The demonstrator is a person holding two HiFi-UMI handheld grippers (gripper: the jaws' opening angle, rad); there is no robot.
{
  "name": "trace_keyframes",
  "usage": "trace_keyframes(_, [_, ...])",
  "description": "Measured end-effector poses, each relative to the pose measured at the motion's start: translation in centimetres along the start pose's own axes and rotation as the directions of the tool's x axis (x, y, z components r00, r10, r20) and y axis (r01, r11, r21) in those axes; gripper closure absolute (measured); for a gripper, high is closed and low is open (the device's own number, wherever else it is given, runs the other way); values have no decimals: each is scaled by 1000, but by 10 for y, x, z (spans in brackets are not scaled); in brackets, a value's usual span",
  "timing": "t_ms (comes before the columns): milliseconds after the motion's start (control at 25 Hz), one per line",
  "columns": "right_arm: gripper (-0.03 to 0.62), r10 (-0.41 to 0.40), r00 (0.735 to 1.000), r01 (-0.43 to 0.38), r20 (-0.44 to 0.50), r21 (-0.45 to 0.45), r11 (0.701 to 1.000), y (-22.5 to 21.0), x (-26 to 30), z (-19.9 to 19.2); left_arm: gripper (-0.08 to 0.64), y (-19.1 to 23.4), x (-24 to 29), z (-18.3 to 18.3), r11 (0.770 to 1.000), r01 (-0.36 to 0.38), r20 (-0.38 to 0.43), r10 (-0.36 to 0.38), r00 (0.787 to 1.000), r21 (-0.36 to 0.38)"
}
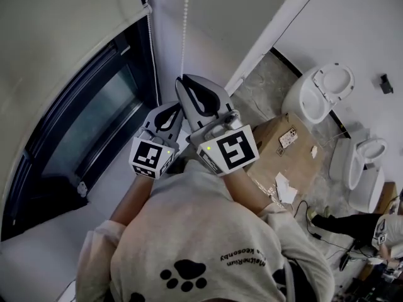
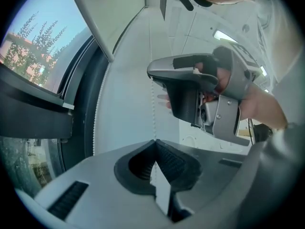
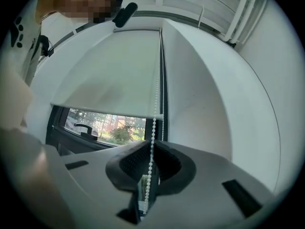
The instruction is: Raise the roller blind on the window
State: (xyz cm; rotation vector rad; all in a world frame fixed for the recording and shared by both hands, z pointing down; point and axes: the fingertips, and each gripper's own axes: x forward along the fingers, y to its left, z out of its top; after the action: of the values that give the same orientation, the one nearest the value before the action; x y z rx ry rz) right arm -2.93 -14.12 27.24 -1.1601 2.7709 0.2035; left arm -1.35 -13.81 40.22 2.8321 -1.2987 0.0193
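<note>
The white roller blind (image 1: 56, 36) covers the upper window; in the right gripper view its bottom bar (image 3: 105, 109) hangs above a strip of glass. A white bead chain (image 1: 186, 24) hangs beside the frame. My right gripper (image 1: 181, 80) is the higher one; the bead chain (image 3: 152, 128) runs down between its jaws, which are pinched together on it at the tips (image 3: 151, 142). Just below, my left gripper (image 1: 171, 111) is shut on the same strand (image 2: 153, 109) where it enters the tips (image 2: 154, 140). The right gripper (image 2: 200, 89) shows above it. A second strand (image 2: 97, 113) hangs free by the frame.
The dark window frame (image 1: 94, 124) and pale sill (image 1: 38, 244) are on the left. On the floor to the right stand a cardboard box (image 1: 289, 146) and two white toilets (image 1: 321, 90) (image 1: 365, 162). Another person (image 1: 378, 225) crouches at the far right.
</note>
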Motion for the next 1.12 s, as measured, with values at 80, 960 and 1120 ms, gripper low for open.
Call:
trace_keyframes(80, [568, 5, 1000, -5, -3, 1, 1000, -1, 1, 1, 552, 0, 0, 1, 1000, -2, 1, 2, 1000, 2])
trace_keyframes(960, [572, 23, 987, -18, -158, 35, 999, 8, -3, -84, 552, 10, 1, -86, 997, -21, -145, 9, 989, -78])
trace_keyframes(1120, [572, 17, 987, -12, -160, 32, 999, 7, -4, -91, 552, 8, 3, -91, 997, -13, -150, 1, 989, -77])
